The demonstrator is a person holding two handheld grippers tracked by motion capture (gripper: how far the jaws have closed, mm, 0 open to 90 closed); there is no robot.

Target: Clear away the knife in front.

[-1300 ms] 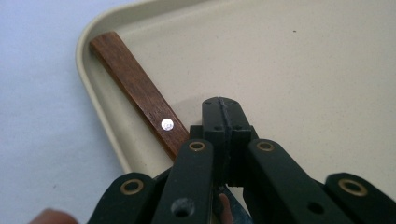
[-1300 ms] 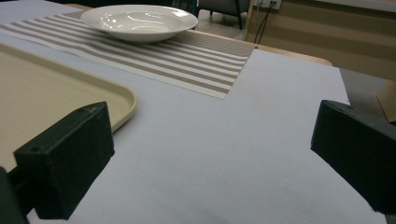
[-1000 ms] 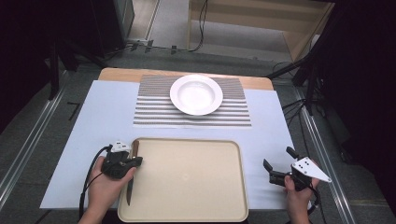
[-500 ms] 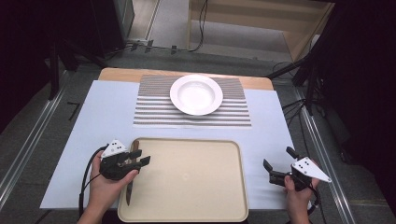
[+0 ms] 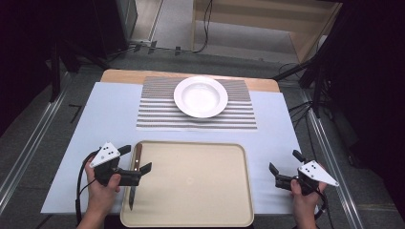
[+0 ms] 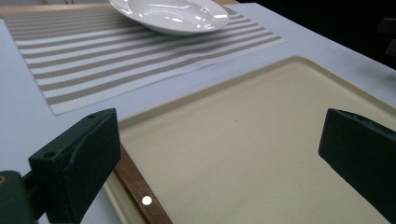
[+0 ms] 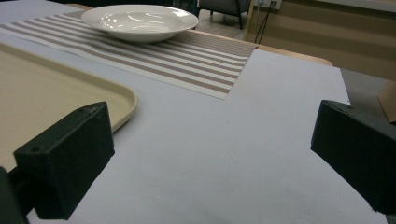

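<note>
The knife (image 5: 134,175) lies lengthwise along the tray's (image 5: 191,186) left edge, handle toward the plate (image 5: 200,97). The left gripper (image 5: 138,161) hangs directly over that handle, jaws spread and empty. The right gripper (image 5: 282,168), also spread and empty, sits well off the tray's far side.

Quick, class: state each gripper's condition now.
Left gripper: open, empty, over the wooden-handled knife on the beige plastic tray.
Right gripper: open, empty.

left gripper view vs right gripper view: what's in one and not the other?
Left gripper view alone: the knife, its wooden handle with a rivet lying along the near edge of the tray, between the open jaws of the left gripper.

Right gripper view alone: a broad stretch of the bare white sheet, the wooden table edge, and a cabinet behind. The right gripper is open over the sheet.

Both: the white bowl, the striped mat, and part of the tray.
</note>
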